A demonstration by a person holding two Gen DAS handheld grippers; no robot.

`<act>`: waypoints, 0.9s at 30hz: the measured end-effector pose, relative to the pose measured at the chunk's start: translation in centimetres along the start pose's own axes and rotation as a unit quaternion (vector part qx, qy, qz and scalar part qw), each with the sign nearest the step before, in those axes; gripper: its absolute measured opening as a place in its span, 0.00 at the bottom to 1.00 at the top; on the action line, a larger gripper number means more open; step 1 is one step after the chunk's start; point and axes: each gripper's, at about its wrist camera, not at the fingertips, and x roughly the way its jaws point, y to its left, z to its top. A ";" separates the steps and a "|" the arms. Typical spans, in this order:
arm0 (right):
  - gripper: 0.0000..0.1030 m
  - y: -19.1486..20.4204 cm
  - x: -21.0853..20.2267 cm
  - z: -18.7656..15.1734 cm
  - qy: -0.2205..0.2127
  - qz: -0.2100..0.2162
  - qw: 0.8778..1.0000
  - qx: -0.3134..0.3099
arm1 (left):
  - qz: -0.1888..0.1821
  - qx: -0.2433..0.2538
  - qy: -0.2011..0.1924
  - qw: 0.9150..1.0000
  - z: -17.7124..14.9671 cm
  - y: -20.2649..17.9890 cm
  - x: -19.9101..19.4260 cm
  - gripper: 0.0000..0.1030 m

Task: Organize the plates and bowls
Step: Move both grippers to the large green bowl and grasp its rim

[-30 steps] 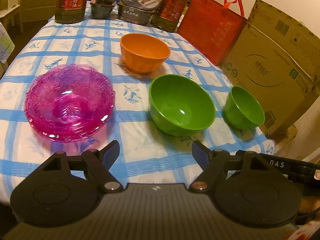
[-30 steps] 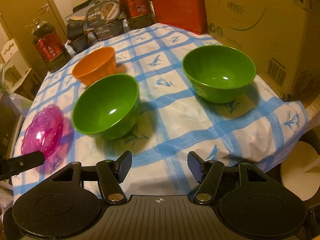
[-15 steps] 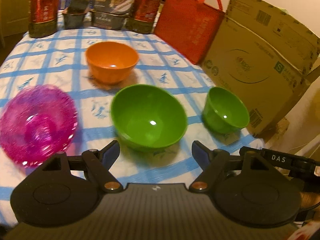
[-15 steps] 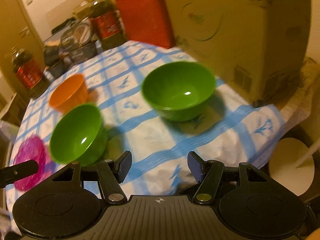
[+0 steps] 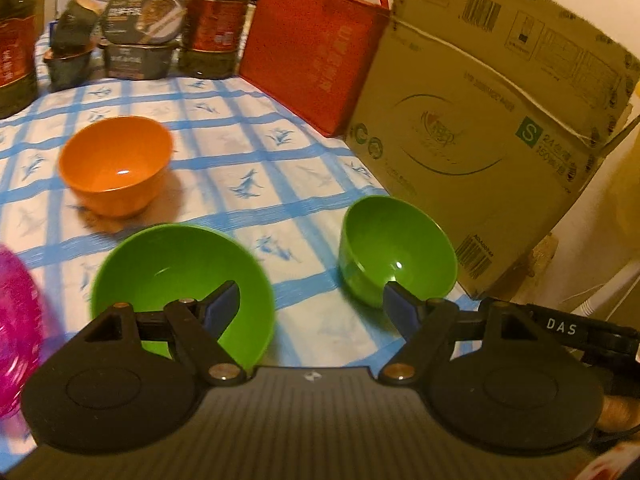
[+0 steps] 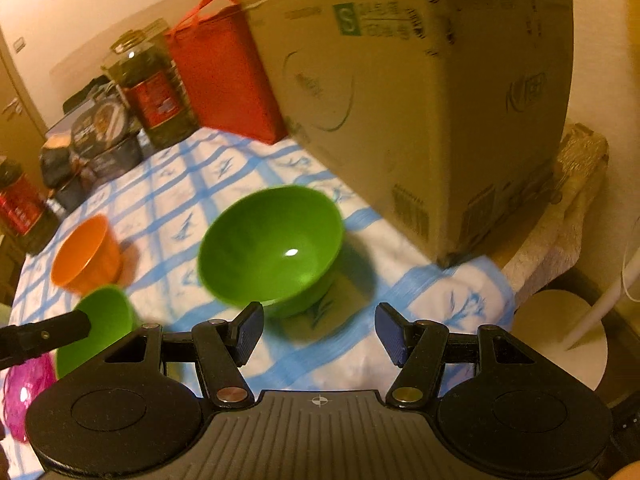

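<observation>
A bench (image 5: 256,148) covered in a blue-and-white checked cloth carries four dishes. Seen from the left wrist camera, the left gripper (image 5: 312,304) hangs above the near edge with its fingers (image 5: 222,304) spread apart and nothing between them. One finger shows in front of the large green bowl (image 5: 172,268), the other in front of the small green bowl (image 5: 396,248); whether either touches a bowl cannot be told. The two green bowls stand apart on the cloth, both upright and empty. The orange bowl (image 5: 116,168) sits farther back and to the left, also upright and empty. The pink plate (image 5: 16,328) is cut off at the left edge, just beside the large green bowl. In the right wrist view, the right gripper (image 6: 318,332) also has its fingers (image 6: 248,330) apart and empty, hovering just in front of the small green bowl (image 6: 272,248). A cardboard box (image 6: 408,92) stands near that bowl at the bench's right side, with a red bag (image 6: 224,76) next to it. Oil bottles (image 5: 214,20) and food containers (image 5: 140,36) line the far edge.
</observation>
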 end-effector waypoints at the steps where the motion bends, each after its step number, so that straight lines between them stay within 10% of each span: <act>1: 0.60 -0.3 0.3 0.3 0.000 -0.001 1.000 0.002 | -0.002 0.001 0.002 1.000 0.3 -0.3 0.6 0.73; 27: 0.46 -3.0 7.8 4.7 0.028 0.025 0.999 0.017 | -0.022 0.043 0.074 0.996 4.6 -4.2 13.6 0.45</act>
